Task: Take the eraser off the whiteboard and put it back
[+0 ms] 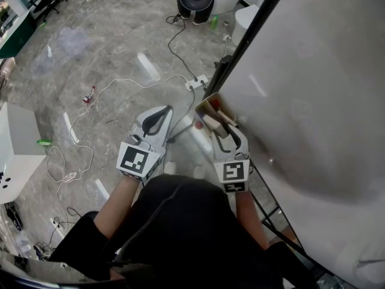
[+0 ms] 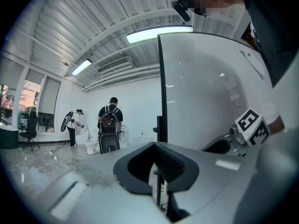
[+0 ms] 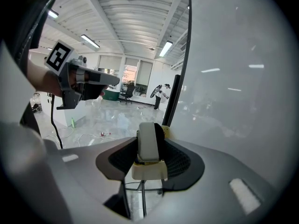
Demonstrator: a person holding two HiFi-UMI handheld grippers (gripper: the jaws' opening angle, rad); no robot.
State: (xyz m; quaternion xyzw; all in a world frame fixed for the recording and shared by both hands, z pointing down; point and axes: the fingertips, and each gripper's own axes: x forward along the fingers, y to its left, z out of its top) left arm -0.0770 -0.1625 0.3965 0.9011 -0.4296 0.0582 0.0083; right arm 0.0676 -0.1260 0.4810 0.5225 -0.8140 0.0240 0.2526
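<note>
The eraser (image 3: 148, 141), a cream block with a dark felt side, stands upright between the jaws of my right gripper (image 3: 149, 161), which is shut on it. In the head view the right gripper (image 1: 220, 127) holds the eraser (image 1: 212, 125) close to the left edge of the whiteboard (image 1: 313, 101), beside a small yellowish tray (image 1: 207, 105) fixed there. The whiteboard (image 3: 233, 78) fills the right of the right gripper view. My left gripper (image 1: 163, 112) hangs level to the left, away from the board. Its jaws meet with nothing between them (image 2: 158, 174).
The board's black frame (image 1: 252, 35) runs up and right. Cables and a power strip (image 1: 197, 83) lie on the grey floor. A white table (image 1: 15, 149) stands at the left. A person with a backpack (image 2: 110, 122) stands far off.
</note>
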